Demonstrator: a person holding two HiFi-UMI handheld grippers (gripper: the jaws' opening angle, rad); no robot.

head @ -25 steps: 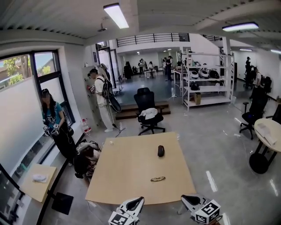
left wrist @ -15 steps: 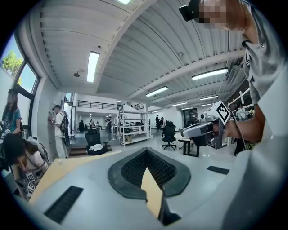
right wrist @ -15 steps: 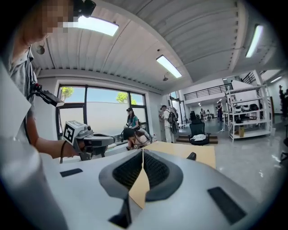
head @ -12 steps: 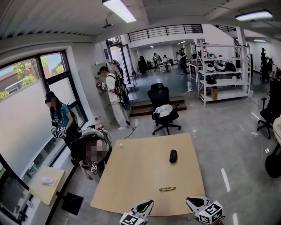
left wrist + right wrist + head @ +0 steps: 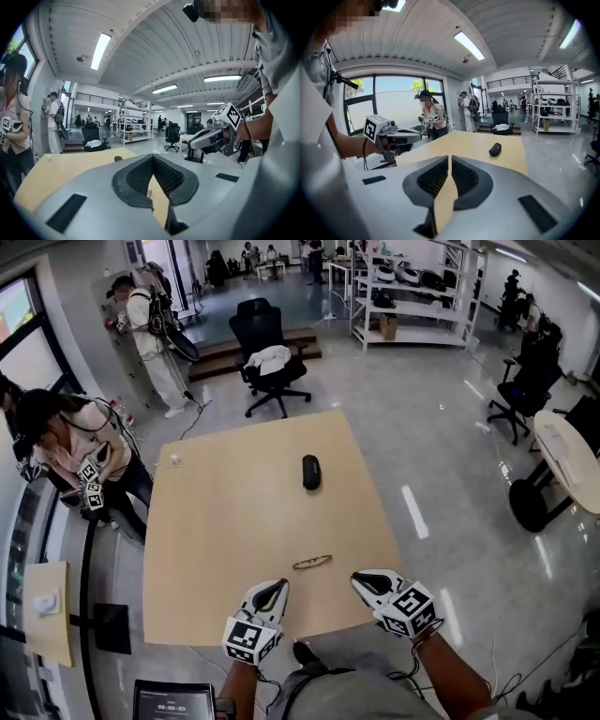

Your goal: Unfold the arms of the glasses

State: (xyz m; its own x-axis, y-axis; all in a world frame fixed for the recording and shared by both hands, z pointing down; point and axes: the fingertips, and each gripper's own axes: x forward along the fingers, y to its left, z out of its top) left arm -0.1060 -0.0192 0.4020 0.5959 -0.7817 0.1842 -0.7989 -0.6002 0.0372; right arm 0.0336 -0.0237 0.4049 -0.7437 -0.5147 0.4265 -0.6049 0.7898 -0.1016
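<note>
The left tongs [image 5: 273, 588] hover over the near edge of the worktop [image 5: 216, 521], their pads pressed together with nothing between them. Just ahead and slightly to their right lie the glasses [image 5: 311, 562], flat on the wood and apparently folded, well short of the black case [image 5: 311, 472] further back. The right tongs [image 5: 362, 577] hang on the other side, also squeezed closed and empty. The glasses therefore sit between the two tips, touched by neither.

To do this step well, I judge that both tongs must spread first. One should pin the front of the frame beside a hinge, coming in low. The other should catch the tip of a folded arm and swing it outwards in a gentle arc, since so thin a frame looks likely to slide or twist on the smooth wood.

A second ago the head camera looked out across the room, and the tongs only peeped in at the bottom edge, well apart from the glasses. Now it looks steeply down, and both tongs have come forward and down, near them. The glasses and case have not shifted on the worktop.
</note>
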